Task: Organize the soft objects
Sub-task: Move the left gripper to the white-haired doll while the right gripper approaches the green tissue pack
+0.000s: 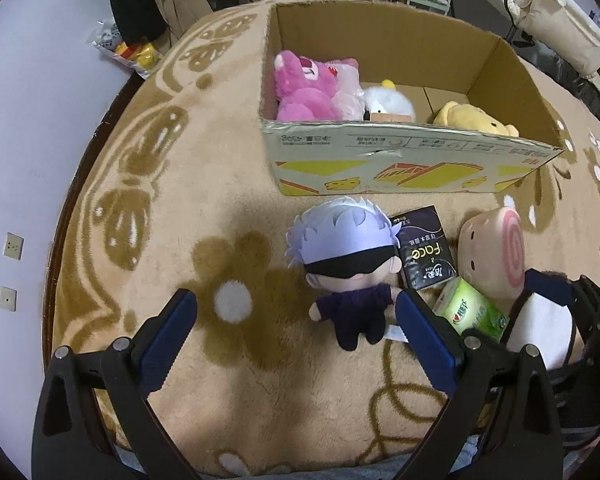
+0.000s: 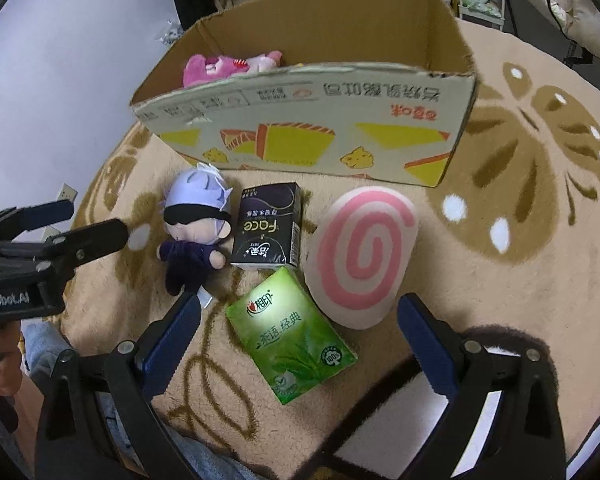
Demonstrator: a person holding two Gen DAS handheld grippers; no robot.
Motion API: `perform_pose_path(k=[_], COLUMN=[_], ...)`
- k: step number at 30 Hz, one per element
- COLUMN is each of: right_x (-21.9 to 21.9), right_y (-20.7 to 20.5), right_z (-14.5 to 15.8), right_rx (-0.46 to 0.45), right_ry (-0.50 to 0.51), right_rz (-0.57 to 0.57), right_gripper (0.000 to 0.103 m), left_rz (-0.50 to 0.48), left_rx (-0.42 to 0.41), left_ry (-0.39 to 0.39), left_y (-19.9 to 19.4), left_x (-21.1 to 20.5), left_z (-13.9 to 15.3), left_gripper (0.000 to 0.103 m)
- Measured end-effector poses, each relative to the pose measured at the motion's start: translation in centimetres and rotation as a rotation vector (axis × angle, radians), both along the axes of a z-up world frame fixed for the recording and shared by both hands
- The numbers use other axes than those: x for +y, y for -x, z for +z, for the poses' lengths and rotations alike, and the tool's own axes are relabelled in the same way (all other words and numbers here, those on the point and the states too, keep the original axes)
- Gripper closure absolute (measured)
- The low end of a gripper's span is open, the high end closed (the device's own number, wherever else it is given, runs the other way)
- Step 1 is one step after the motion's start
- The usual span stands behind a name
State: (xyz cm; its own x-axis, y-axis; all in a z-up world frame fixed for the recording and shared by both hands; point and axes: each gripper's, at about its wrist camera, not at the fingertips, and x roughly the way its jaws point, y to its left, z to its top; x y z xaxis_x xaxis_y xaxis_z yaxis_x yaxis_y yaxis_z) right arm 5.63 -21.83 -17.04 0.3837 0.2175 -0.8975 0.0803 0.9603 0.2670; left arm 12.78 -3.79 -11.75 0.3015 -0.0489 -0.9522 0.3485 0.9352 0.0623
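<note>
- Plush doll (image 1: 350,268), white-haired and blindfolded, lies on the rug (image 1: 180,200) before the cardboard box (image 1: 400,160); left gripper (image 1: 296,312) hovers over it, jaws wide apart, holding nothing.
- Pink plush (image 1: 304,88), white plush (image 1: 388,102) and yellow plush (image 1: 472,120) sit in the box.
- Right wrist view: right gripper (image 2: 300,316) gapes empty over green tissue pack (image 2: 290,336), with spiral cushion (image 2: 360,252) touching it and black tissue pack (image 2: 268,226) beside the doll.
</note>
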Motion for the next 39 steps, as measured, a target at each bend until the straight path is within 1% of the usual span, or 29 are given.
perform_pose_path(k=[8, 15, 17, 19, 20, 22, 27, 28, 35, 39], right_x=[0.7, 1.5, 1.5, 1.5, 1.4, 1.1, 0.8, 0.1, 0.7, 1.6], right_y=[-0.6, -1.0, -1.1, -1.4, -1.5, -1.5, -1.8, -1.7, -1.8, -1.8], right_z=[-1.3, -3.0, -3.3, -3.6, -3.9, -4.5, -4.8, -4.8, -4.7, -5.0], right_rx=[0.038, 0.111, 0.116, 0.128, 0.135, 0.146, 0.154, 0.153, 0.154, 0.165], right_ry=[0.021, 0.026, 0.034, 0.045, 0.051, 0.030, 0.017, 0.017, 0.025, 0.032], right_rz=[0.034, 0.064, 0.062, 0.052, 0.047, 0.043, 0.044, 0.048, 0.046, 0.064], right_gripper=[0.000, 0.000, 0.000, 0.000, 0.000, 0.000, 0.000, 0.000, 0.000, 0.001], left_rz=[-0.018, -0.027, -0.021, -0.012, -0.008, -0.001, 0.003, 0.003, 0.021, 0.031], left_rx=[0.061, 0.109, 0.138, 0.141, 0.142, 0.154, 0.170, 0.171, 0.189, 0.208], left_ry=[-0.004, -0.015, -0.023, -0.032, -0.029, -0.013, 0.001, 0.006, 0.024, 0.032], left_y=[-1.3, -1.6, -1.9, -2.0, -2.2, -2.4, -2.8, -2.9, -3.8, -3.9], left_x=[-1.4, -2.2, -2.2, -2.0, -1.9, -1.8, -1.7, -1.6, -1.0, -1.1], left_z=[-2.0, -3.7, -4.3, -4.5, -4.6, -4.7, -5.1, -5.1, -6.5, -7.2], left_gripper=[0.004, 0.004, 0.004, 0.004, 0.004, 0.004, 0.004, 0.004, 0.004, 0.004])
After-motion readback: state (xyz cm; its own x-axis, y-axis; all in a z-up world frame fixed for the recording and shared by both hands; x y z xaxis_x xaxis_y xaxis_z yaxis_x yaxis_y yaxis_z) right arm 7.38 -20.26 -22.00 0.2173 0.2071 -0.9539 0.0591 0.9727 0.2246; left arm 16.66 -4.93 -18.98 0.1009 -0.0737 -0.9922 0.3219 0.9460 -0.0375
